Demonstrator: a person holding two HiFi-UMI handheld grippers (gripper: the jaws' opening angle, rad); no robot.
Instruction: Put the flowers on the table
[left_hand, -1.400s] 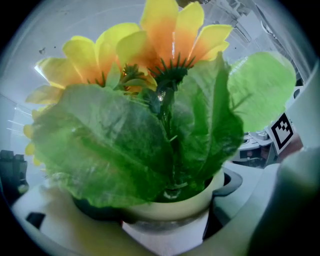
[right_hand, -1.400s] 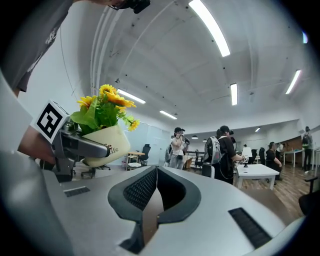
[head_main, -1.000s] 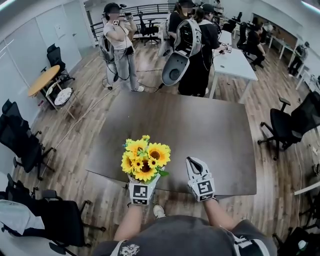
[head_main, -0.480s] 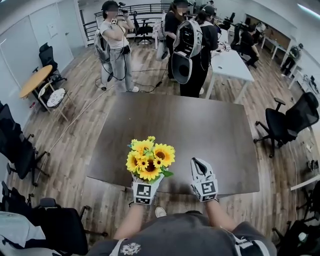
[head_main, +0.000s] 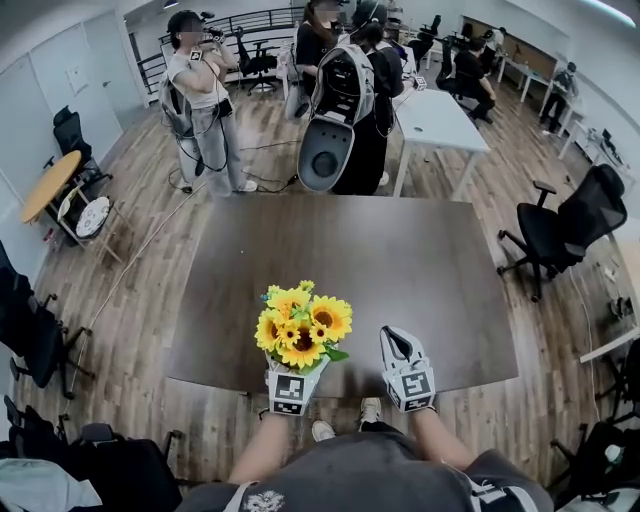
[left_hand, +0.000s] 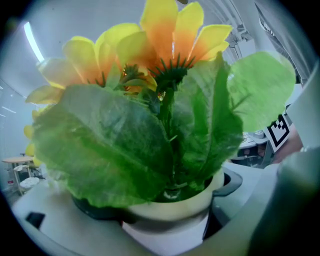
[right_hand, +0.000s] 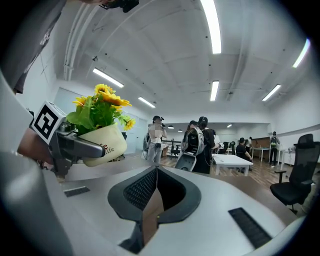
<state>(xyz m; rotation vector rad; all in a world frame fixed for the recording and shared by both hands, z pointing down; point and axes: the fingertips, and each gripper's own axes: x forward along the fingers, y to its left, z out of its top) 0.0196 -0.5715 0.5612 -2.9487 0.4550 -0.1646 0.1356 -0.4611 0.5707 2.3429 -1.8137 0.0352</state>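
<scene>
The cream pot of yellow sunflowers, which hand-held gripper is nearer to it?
Left. The left hand-held gripper grips the cream pot of yellow sunflowers; the right hand-held gripper is off to its right, shut, apart from it.

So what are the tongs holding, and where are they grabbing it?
The left tongs grip the sunflowers by their white pot, squeezing its sides under the leaves. The right tongs are shut and hold nothing.

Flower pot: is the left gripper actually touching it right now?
Touching. The left gripper view shows the flower pot wedged between the jaws of the left gripper, which close against its sides.
</scene>
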